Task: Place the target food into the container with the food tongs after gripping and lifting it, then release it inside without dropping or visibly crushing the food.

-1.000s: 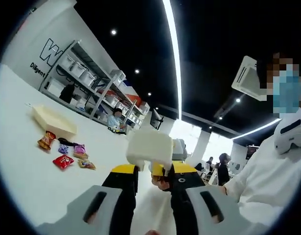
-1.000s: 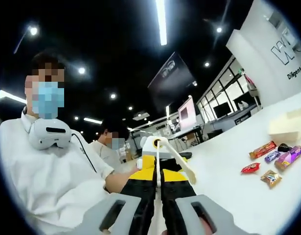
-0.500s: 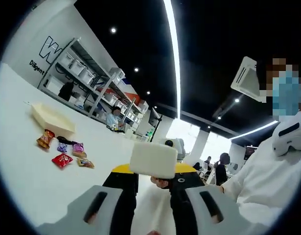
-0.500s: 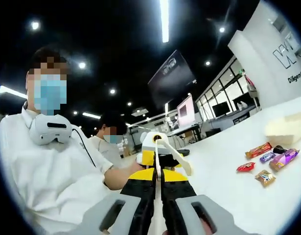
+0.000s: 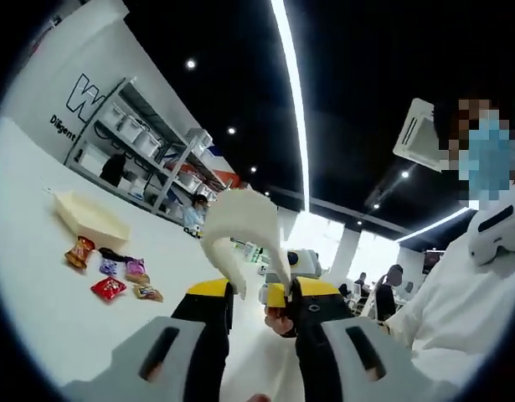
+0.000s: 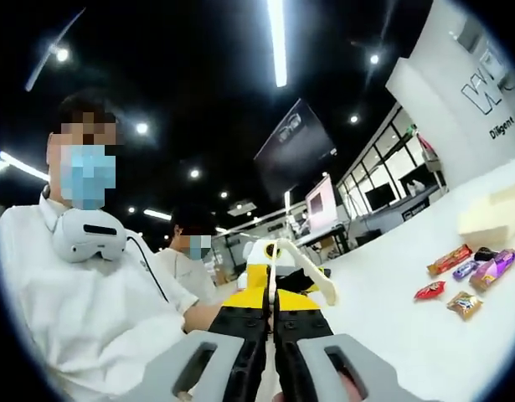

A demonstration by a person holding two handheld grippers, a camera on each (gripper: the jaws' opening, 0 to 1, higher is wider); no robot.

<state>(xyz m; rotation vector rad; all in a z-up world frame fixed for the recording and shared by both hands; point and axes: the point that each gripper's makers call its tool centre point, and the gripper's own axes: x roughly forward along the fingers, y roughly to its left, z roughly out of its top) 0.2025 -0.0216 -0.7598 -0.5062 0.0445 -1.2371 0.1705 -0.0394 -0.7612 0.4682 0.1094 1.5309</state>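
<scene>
Several wrapped snacks lie on the white table [image 5: 39,301]: a red one [image 5: 109,287], an orange one [image 5: 79,251] and a purple one [image 5: 136,270]. Behind them sits a cream tray [image 5: 90,219]. My left gripper [image 5: 250,289] points upward, its jaws close together on the lower corner of a white box [image 5: 240,239] that stands tilted above them. A hand [image 5: 278,316] shows between the jaws. My right gripper [image 6: 271,289] is shut on white food tongs [image 6: 303,266], whose arms spread to the right. The snacks [image 6: 458,272] and cream tray [image 6: 491,213] lie far right.
A person in a white top [image 6: 90,293] with a headset round the neck is close to both grippers [image 5: 458,301]. Shelving with bins [image 5: 148,142] stands behind the table. Other people sit further back [image 6: 194,251].
The white box has turned from lying flat across the left jaws to standing tilted on one corner. The right gripper still holds the tongs; both views shifted slightly.
</scene>
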